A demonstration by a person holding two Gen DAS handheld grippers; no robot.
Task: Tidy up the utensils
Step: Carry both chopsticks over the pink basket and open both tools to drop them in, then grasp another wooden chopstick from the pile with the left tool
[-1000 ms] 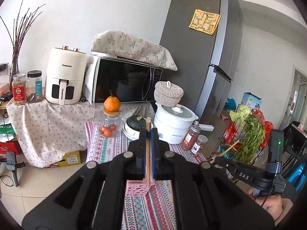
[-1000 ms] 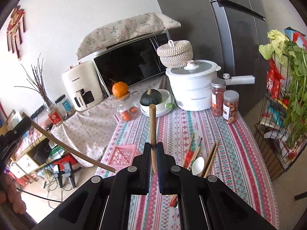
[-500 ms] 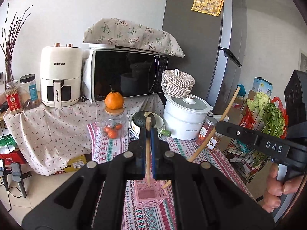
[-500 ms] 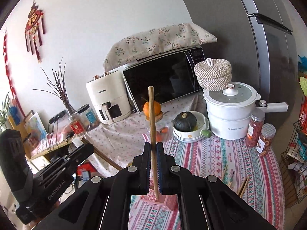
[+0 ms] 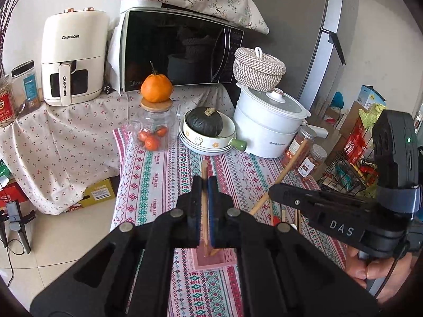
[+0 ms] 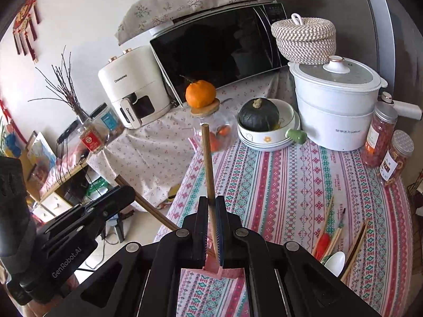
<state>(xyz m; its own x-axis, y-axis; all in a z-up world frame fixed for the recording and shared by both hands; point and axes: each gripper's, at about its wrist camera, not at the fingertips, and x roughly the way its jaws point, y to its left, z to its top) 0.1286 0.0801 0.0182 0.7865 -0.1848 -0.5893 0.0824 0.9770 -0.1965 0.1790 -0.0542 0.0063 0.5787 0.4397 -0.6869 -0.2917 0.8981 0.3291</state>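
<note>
meanwhile the left gripper was clamped narrow on a wooden chopstick that stood nearly upright between its pads, lower end reaching down into the pink holder on the patterned cloth of the counter, near its front left edge. the right gripper was likewise closed tight on a second chopstick, darker brown, its top end rising well above the fingers and its lower end over the same pink holder. from the left wrist view the right gripper's chopstick slanted across toward the jars, the person's right hand wrapped around the handle below. from the right wrist view the left gripper sat off the counter's left edge, its chopstick angling in toward the holder. loose utensils lay near the front right edge of the counter: several chopsticks, a red-handled piece and a white spoon, touching one another. at the far edge stood a white pot, a bowl with a dark squash, and a glass jar topped by an orange.
</note>
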